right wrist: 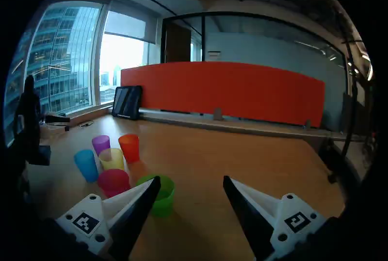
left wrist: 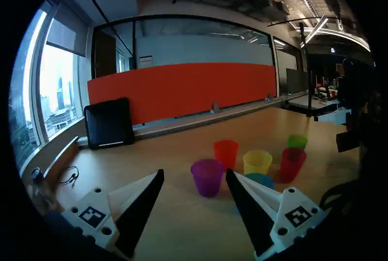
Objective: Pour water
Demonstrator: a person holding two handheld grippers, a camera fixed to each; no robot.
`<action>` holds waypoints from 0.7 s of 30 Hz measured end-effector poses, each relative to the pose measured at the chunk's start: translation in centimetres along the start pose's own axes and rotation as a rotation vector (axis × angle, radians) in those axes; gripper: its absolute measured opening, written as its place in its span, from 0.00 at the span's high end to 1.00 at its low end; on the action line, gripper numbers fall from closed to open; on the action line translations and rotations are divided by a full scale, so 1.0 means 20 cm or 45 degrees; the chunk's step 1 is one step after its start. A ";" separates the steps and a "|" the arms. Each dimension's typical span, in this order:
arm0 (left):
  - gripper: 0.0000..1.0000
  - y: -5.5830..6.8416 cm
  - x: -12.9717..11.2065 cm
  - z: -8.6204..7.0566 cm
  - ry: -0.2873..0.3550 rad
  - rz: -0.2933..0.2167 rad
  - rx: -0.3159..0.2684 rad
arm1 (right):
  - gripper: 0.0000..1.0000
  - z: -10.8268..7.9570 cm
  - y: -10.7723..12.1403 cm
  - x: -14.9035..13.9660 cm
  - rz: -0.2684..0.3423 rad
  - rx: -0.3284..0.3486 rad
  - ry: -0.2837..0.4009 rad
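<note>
While its fingers stand wide apart with nothing between them, left hand-held gripper (left wrist: 193, 171) faces purple cup (left wrist: 208, 177) on the worktop (left wrist: 160, 152). Orange cup (left wrist: 226, 153), yellow cup (left wrist: 257, 162) and red cup (left wrist: 292, 164) stand close behind; blue cup (left wrist: 262, 179) half hidden by a finger. Right hand-held gripper (right wrist: 191, 178) also wide, empty; green cup (right wrist: 162, 197) just beside its left finger. Square coded markers (left wrist: 92, 216) on fingers. Wall sign (left wrist: 145, 60) too small to read. Cup contents: cannot tell. Black tablet (left wrist: 109, 123) leans below orange partition (left wrist: 184, 89).
</note>
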State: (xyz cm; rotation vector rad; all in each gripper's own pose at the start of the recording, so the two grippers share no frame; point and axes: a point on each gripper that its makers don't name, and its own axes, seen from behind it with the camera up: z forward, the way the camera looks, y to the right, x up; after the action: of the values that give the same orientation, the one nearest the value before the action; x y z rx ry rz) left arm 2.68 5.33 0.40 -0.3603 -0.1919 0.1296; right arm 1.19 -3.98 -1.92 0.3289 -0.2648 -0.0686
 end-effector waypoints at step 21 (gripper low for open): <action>0.06 -0.13 0.13 -0.04 0.223 -0.141 0.230 | 0.00 -0.03 0.16 0.21 0.013 -0.339 0.274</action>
State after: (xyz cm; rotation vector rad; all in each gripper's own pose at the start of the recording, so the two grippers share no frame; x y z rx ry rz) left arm 5.52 3.16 1.04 -0.1790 -0.0261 0.0056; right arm 5.51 -1.24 -0.47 0.0685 -0.0425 -0.0569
